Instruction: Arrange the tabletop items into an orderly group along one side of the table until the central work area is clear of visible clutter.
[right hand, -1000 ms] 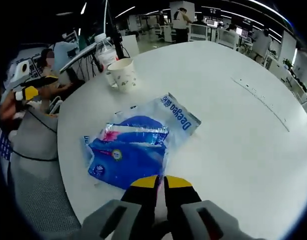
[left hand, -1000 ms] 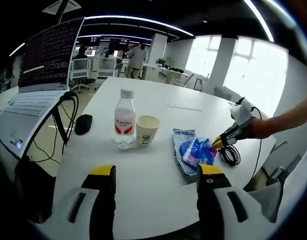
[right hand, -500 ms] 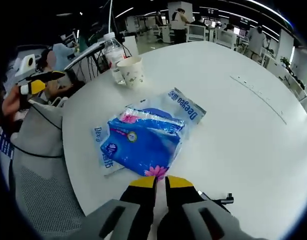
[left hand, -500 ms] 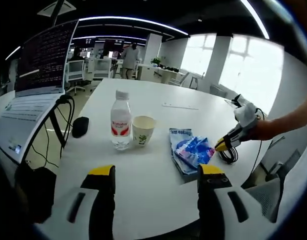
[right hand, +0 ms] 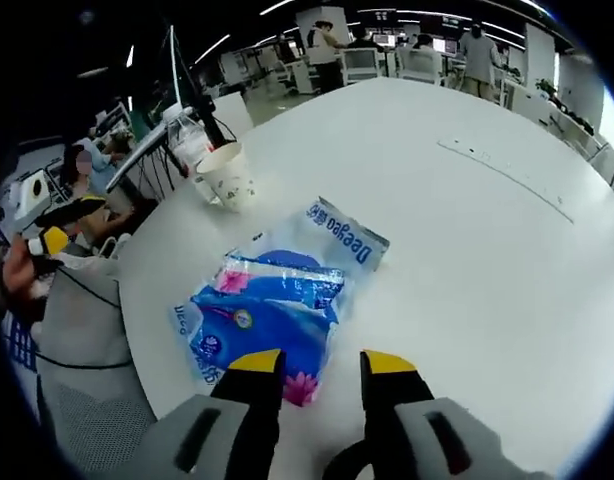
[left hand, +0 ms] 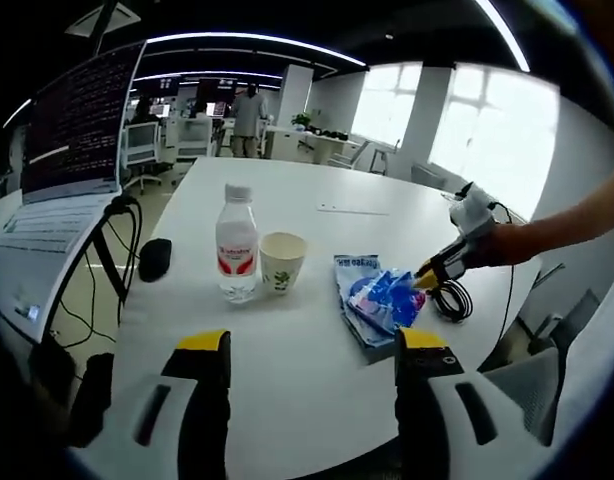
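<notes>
1. The blue packet (right hand: 272,312) lies on the white table (right hand: 467,260), its near edge between your right gripper's (right hand: 320,366) released jaws.
2. Your left gripper (left hand: 312,345) hangs with jaws spread, the bottle (left hand: 236,256) and paper cup (left hand: 282,261) standing ahead of them.

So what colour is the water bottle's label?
Red, on the water bottle; clearest in the left gripper view.
</notes>
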Motion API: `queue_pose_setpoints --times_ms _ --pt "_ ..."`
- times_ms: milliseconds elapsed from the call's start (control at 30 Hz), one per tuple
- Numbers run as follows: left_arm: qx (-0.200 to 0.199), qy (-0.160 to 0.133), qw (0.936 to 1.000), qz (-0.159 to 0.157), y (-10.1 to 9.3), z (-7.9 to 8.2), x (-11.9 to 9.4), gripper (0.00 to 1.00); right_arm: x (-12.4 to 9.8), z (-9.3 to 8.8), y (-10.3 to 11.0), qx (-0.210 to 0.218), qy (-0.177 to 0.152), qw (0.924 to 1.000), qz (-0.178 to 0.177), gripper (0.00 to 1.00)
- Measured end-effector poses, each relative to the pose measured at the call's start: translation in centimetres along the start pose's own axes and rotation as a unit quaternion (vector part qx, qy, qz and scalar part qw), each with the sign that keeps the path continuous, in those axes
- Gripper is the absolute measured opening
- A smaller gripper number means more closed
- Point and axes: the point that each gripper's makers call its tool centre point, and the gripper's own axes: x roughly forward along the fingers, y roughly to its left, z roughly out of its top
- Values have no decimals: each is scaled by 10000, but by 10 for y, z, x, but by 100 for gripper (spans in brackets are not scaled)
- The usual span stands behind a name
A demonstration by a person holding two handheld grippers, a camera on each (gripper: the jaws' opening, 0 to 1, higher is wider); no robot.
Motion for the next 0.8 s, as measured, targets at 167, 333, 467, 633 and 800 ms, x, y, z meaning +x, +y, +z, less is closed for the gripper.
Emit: queue_pose_setpoints --times_ms 167,333,467,633,800 --pt "-7 -21 10000 0 1 2 0 67 14 -1 -3 266 -5 9996 -45 27" --pt "-37 -51 10000 24 3 3 0 67 11 -2 1 689 33 9976 -39 14" --pt "-63 -73 9999 31 3 3 0 67 11 -1 1 686 -39 9976 -2 3" --pt "-78 -59 10000 18 3 1 3 67 2 0 0 727 -144 9972 -21 1" --pt "-83 -35 10000 -6 0 0 6 67 -9 0 -13 820 -279 9962 -72 0"
